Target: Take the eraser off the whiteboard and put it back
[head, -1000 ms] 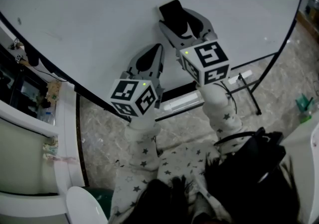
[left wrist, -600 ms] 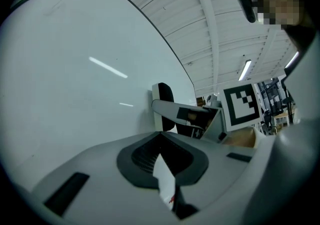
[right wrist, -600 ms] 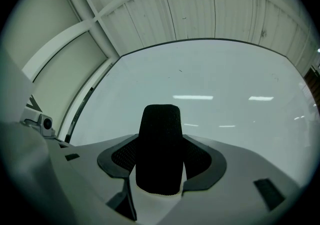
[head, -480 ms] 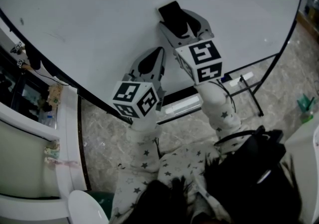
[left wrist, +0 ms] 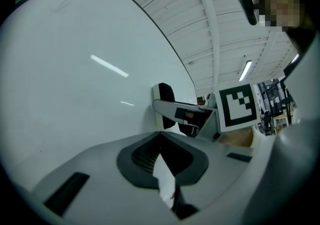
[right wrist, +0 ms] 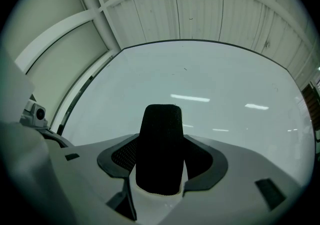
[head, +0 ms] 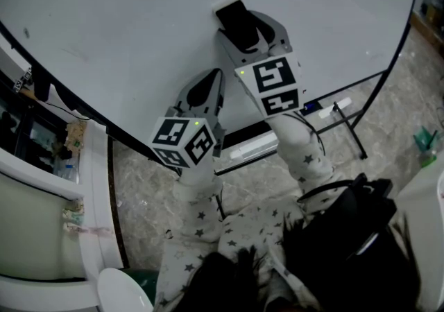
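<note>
The whiteboard (head: pixel 139 26) fills the upper part of the head view. My right gripper (head: pixel 244 29) is shut on the black felt eraser (head: pixel 234 19), whose far end lies at the board's face. In the right gripper view the eraser (right wrist: pixel 161 134) stands upright between the jaws of that gripper (right wrist: pixel 159 171), with the board (right wrist: pixel 225 84) behind it. My left gripper (head: pixel 207 87) hangs lower and to the left, jaws together and holding nothing, close to the board. The left gripper view shows its own jaws (left wrist: pixel 162 146) closed, and the eraser (left wrist: pixel 164 91) beyond them in the right gripper.
Below the board's lower edge runs a white tray (head: pixel 255 144), with the stand's black legs (head: pixel 350 130) on the marble floor (head: pixel 139 179). A white cabinet (head: pixel 87 186) stands at the left. A black bag (head: pixel 354 234) lies at the lower right.
The right gripper has crept up and left along the board with the eraser and rolled a little. The left gripper has stayed where it was.
</note>
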Available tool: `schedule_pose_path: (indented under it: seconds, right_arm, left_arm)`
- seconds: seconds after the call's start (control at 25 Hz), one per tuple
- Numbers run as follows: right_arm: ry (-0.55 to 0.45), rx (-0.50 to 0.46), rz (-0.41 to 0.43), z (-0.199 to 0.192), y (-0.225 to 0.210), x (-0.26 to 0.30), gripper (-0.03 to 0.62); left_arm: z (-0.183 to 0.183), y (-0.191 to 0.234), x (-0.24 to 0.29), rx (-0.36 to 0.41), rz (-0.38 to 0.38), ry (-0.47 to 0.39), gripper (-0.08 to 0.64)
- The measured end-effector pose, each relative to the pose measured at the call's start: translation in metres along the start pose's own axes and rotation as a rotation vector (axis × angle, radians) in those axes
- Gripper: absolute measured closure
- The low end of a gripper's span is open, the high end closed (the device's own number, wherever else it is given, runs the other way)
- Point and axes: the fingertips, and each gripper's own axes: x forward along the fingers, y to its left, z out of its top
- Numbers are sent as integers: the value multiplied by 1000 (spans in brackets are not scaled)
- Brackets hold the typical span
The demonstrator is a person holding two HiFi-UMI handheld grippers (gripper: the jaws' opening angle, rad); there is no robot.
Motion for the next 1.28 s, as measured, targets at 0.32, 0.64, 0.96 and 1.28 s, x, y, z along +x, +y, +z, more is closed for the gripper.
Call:
schedule_pose_path:
  seconds: [0.32, 0.64, 0.96, 1.28]
  right_arm:
    - [6, -52, -16, 0, 1, 1, 333]
    - [-12, -90, -40, 1, -4, -2, 331]
    - [-73, -28, -16, 9, -5, -1, 288]
    - [-109, 20, 31, 16, 6, -13, 289]
  left_arm:
    - [-2, 2, -4, -2, 8, 4, 558]
    - [-6, -1, -6, -9, 14, 14, 560]
    - [-6, -2, -4, -12, 7, 18, 558]
    - [-5, 5, 0, 2, 15, 20, 558]
